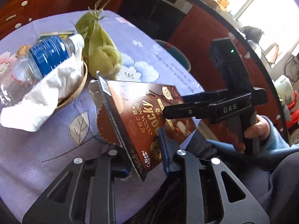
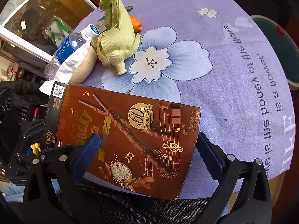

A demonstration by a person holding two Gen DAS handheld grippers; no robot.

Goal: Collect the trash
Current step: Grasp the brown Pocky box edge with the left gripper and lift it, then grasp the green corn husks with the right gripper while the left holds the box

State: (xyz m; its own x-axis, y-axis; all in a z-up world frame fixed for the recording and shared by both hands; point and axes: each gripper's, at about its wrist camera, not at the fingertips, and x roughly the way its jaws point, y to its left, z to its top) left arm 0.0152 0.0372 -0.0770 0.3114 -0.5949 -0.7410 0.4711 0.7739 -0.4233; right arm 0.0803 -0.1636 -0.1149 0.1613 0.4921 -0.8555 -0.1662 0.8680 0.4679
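One brown Pocky box point(image 2: 121, 140), printed "COCOA NIBS" and "≥60%", hangs over the desk point(image 2: 214, 74) edge, clamped by both the left gripper point(image 1: 147, 155) and the right gripper point(image 2: 147, 149), near one blue-labelled water bottle point(image 1: 37, 61), one white tissue point(image 1: 43, 97) and one corn husk point(image 2: 115, 43).

The brown cardboard Pocky box point(image 2: 129, 140) filled the near edge of the lilac flowered tablecloth point(image 2: 233, 74). Beyond it, left, a green corn husk point(image 2: 115, 43), crumpled white tissue point(image 2: 72, 63) and a clear blue-labelled plastic bottle point(image 2: 65, 52) crowded together; the cloth's right side lay open.
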